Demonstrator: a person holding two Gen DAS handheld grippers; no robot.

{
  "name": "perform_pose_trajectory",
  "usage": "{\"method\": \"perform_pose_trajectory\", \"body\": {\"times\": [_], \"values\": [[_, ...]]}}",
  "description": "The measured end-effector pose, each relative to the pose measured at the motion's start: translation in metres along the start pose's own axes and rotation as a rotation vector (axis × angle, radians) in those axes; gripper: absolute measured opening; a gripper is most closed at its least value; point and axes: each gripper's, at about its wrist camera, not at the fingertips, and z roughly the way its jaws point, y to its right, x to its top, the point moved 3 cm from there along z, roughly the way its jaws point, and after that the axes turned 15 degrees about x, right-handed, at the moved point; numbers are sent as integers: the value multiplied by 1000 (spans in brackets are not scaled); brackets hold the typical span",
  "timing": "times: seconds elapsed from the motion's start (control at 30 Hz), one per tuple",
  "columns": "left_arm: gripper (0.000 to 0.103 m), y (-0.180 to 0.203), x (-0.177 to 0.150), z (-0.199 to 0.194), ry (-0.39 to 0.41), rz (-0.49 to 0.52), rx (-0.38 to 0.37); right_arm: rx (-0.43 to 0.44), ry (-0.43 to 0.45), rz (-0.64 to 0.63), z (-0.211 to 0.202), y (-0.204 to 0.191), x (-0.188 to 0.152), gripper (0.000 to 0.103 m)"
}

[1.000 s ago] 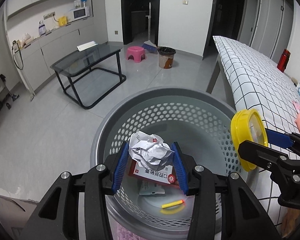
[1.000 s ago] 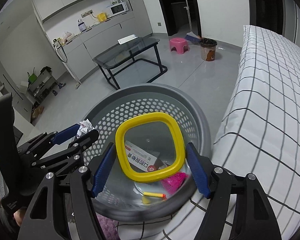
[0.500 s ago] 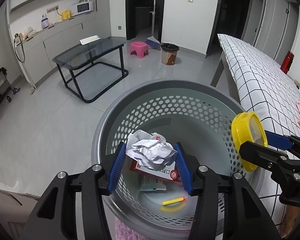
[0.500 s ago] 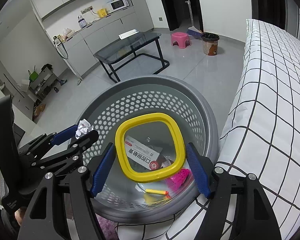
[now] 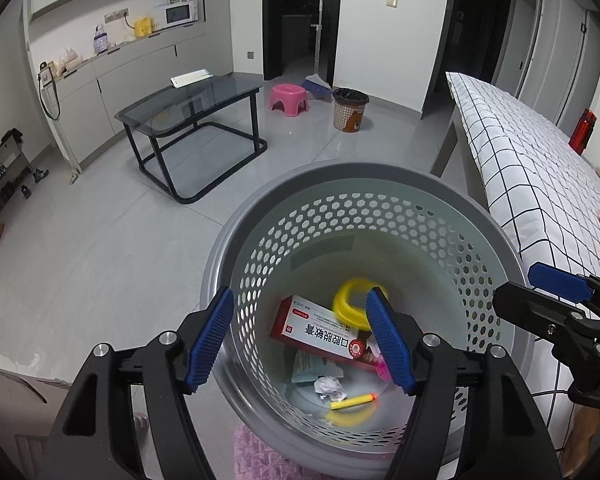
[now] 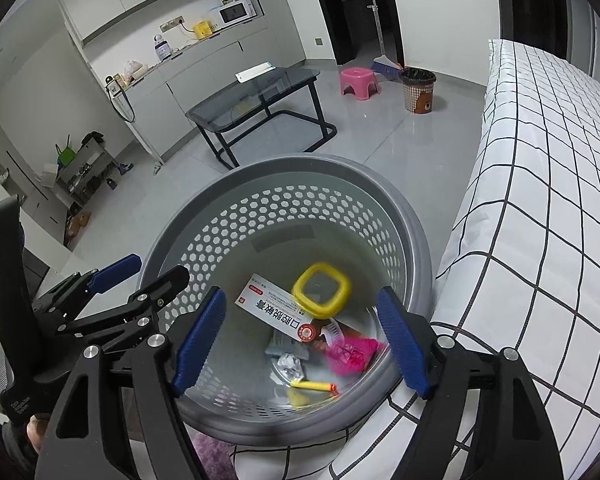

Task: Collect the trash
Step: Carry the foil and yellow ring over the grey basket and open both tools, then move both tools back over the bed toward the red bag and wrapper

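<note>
Grey basket [image 6: 414,240] (pink scrap [image 6: 354,354] clearer rightside)

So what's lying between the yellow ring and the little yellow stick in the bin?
In the right wrist view, the red-and-white box and crumpled paper lie between yellow ring and stick.

The basket [image 6: 416,240] stands just beside the table [image 6: 540,184], holding a box [image 6: 276,310] and lid [image 6: 320,290] inside
</note>
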Motion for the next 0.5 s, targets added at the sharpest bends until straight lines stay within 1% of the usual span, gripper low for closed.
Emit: {"method": "perform_pose_trajectory", "body": {"times": [0.5], "values": [[67, -10, 0, -12, 10, -6, 17, -3, 11, -6, -5, -4, 1, 75]]}}
